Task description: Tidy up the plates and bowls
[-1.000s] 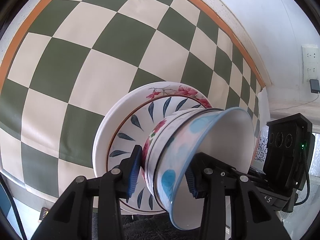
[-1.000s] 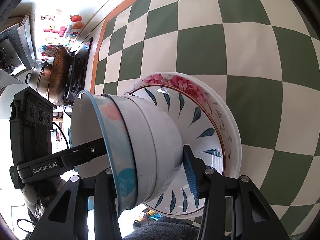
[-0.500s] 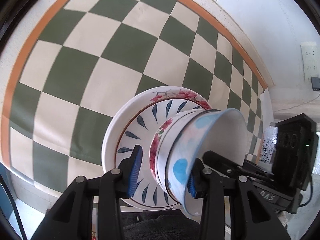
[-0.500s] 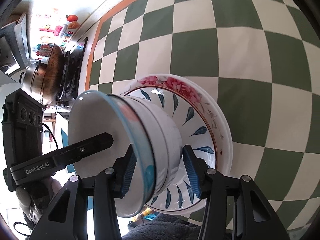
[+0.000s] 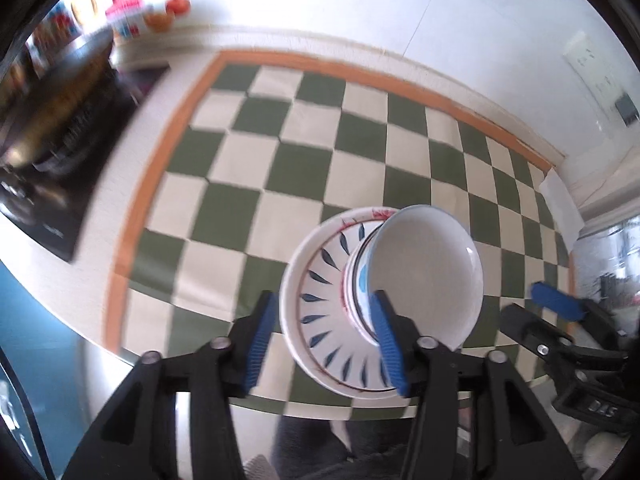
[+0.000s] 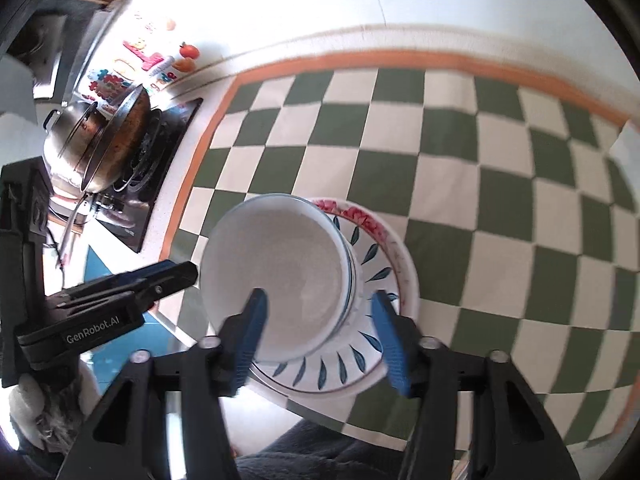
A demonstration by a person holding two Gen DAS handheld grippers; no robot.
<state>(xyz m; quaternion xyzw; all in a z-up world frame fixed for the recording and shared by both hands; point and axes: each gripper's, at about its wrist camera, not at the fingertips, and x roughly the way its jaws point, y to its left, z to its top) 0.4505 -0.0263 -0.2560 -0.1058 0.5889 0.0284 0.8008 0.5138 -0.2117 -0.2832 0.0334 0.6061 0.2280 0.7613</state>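
Now that both grippers have let go and backed off from where they were a second ago, the nested white ceramic bowls (image 5: pixel 424 276), the top one with blue dots on its outside, sit on their own in the wide white plate with dark blue leaf marks and red flowers (image 5: pixel 316 308). Half a second ago the pads of each gripper were clamped on the bowl walls; now nothing pinches them. The left gripper (image 5: pixel 326 340) has its jaws spread, blue pads either side of the plate's near-left rim, not touching as far as I can tell. The right gripper (image 6: pixel 318 334) is likewise released, jaws wide, its pads apart from the bowl stack (image 6: pixel 276 276) and plate (image 6: pixel 384 248). Both views are pulled back and blurred, showing far more of the green-and-cream checked cloth with orange border (image 6: pixel 480 168) than before. The stack stands at the near edge of that cloth, toward the left-middle, with the bowls off-centre in the plate. A steel wok on a black stove (image 6: pixel 100 140) is far left, well apart. Judgement: stacking step looks done, bowls nested, plate underneath. Risk: the plate is close to the near table edge, so any later nudge could tip it off.
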